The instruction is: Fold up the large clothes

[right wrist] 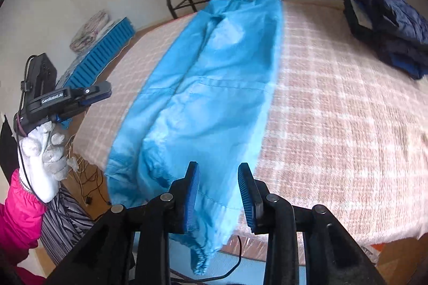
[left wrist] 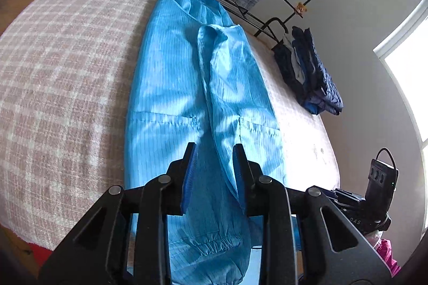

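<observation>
Jaws parted, both grippers; blue garment (left wrist: 187, 87) cuffs overhang bed edge.

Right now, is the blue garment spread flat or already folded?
Partly folded: blue garment lies as one long narrow strip on the bed, not yet folded crosswise.

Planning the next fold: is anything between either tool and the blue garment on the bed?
Nothing visible. The left tool and right tool both stand open right over the blue garment, which lies alone; the dark folded clothes sit apart.

Bare checked blanket (right wrist: 334, 103) beside blue garment (right wrist: 214, 87); dark folded pile (right wrist: 388, 25) at far corner
</observation>
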The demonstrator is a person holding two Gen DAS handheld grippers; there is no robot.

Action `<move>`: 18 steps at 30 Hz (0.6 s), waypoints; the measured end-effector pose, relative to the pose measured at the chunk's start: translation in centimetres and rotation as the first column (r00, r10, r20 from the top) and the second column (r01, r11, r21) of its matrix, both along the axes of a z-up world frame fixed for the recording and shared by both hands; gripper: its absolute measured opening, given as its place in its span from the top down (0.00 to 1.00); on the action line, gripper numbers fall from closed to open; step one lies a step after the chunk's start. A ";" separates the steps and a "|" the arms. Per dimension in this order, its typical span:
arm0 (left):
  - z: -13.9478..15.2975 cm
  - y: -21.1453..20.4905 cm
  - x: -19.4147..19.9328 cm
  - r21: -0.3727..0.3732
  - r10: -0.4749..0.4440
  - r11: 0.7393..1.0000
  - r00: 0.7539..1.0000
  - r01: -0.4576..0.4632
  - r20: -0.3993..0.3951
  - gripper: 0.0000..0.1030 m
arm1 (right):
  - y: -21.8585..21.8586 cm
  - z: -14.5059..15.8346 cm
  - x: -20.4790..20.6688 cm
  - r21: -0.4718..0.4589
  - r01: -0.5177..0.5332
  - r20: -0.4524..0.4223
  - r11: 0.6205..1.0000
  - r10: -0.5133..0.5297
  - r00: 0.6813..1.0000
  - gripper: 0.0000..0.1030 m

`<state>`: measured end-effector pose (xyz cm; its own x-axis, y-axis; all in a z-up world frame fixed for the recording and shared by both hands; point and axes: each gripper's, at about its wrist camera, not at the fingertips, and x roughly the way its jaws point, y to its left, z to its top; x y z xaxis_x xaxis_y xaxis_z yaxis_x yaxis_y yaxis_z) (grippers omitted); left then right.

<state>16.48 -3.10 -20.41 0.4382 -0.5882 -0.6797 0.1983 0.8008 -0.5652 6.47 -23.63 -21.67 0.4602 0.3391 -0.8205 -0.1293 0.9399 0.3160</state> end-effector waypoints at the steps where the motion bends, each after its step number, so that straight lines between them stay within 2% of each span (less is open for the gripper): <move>1: 0.0 -0.4 -0.1 0.004 -0.008 1.000 1.000 0.008 0.001 0.75 | -0.1 -0.5 -0.2 0.026 0.001 -0.016 1.000 0.000 1.000 0.70; 3: 0.0 -1.1 -0.3 0.016 -0.019 1.000 1.000 0.019 0.005 0.75 | 1.3 -1.3 -1.4 0.101 -0.069 -0.050 0.992 0.074 0.996 0.70; 4: 0.0 -1.3 -0.3 0.020 -0.020 1.000 1.000 0.019 0.004 0.75 | 2.5 -1.6 -2.3 0.098 -0.126 -0.062 0.987 0.133 0.989 0.70; 7: -0.6 -1.5 -0.1 0.026 -0.009 1.000 1.000 0.010 -0.019 0.71 | 6.7 -2.8 -5.4 0.029 -0.313 -0.107 0.949 0.314 0.943 0.71; 9: -1.4 -1.7 -0.1 0.028 -0.015 0.999 0.998 0.016 -0.053 0.65 | 7.5 -2.6 -6.9 -0.007 -0.358 -0.103 0.934 0.356 0.929 0.71; 11: -2.3 -2.2 -0.2 0.020 -0.036 0.999 0.996 0.037 -0.087 0.64 | 6.3 -1.8 -6.9 0.017 -0.325 -0.068 0.946 0.325 0.943 0.71; 14: -3.8 -3.1 -0.3 0.005 -0.062 0.998 0.987 0.064 -0.149 0.63 | 3.2 -0.6 -5.6 0.034 -0.197 -0.015 0.980 0.197 0.980 0.67; 15: -4.4 -3.3 -0.3 0.001 -0.065 0.998 0.983 0.066 -0.172 0.63 | 2.1 -0.7 -4.5 0.040 -0.149 -0.013 0.988 0.150 0.989 0.57; 16: -4.9 -3.6 -0.3 -0.005 -0.067 0.998 0.979 0.068 -0.192 0.63 | 1.2 -0.8 -3.9 0.049 -0.104 -0.013 0.993 0.105 0.994 0.40; 18: -5.7 -4.1 -0.3 -0.021 -0.075 0.997 0.972 0.072 -0.221 0.63 | 0.1 -1.3 -2.7 0.057 -0.051 -0.028 0.997 0.053 0.998 0.34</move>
